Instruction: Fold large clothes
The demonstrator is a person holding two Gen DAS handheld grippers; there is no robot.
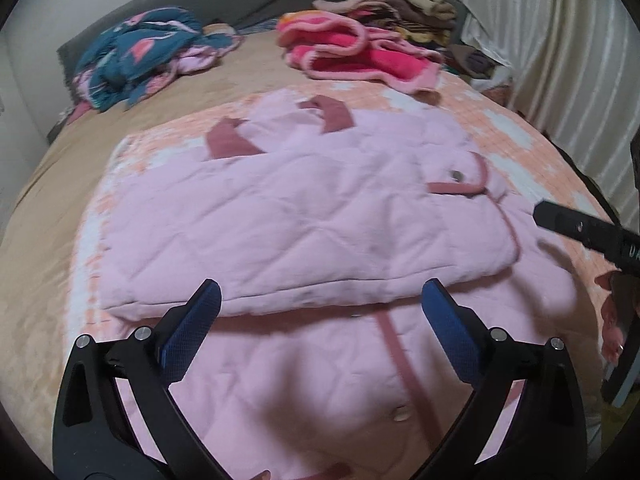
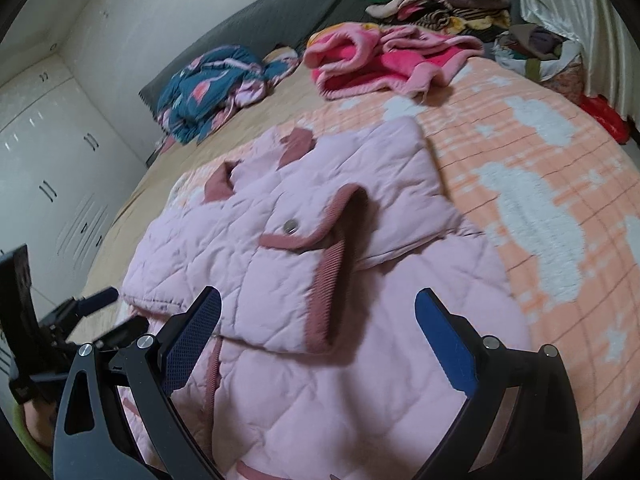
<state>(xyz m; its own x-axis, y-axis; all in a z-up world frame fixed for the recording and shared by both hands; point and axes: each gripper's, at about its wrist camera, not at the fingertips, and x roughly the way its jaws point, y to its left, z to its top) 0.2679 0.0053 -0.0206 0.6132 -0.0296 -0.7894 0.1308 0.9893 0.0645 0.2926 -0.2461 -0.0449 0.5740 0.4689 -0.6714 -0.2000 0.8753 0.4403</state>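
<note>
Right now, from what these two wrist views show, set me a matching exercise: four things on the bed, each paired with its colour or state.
Things:
1. quilted jacket
2. fleece garment
3. patterned bundle
4. left gripper

Descriptions:
A. teal with pink, crumpled by the grey headboard
B. jaws wide, nothing held
C. pale pink, partly folded
D. hot pink, heaped

Pairs: 1-C, 2-D, 3-A, 4-B

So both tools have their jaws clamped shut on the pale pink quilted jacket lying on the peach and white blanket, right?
Not quite. The pale pink quilted jacket does lie on the peach and white blanket, but nothing is clamped. The left wrist view shows the left gripper with jaws wide apart above it; the right wrist view shows the right gripper likewise.
</note>
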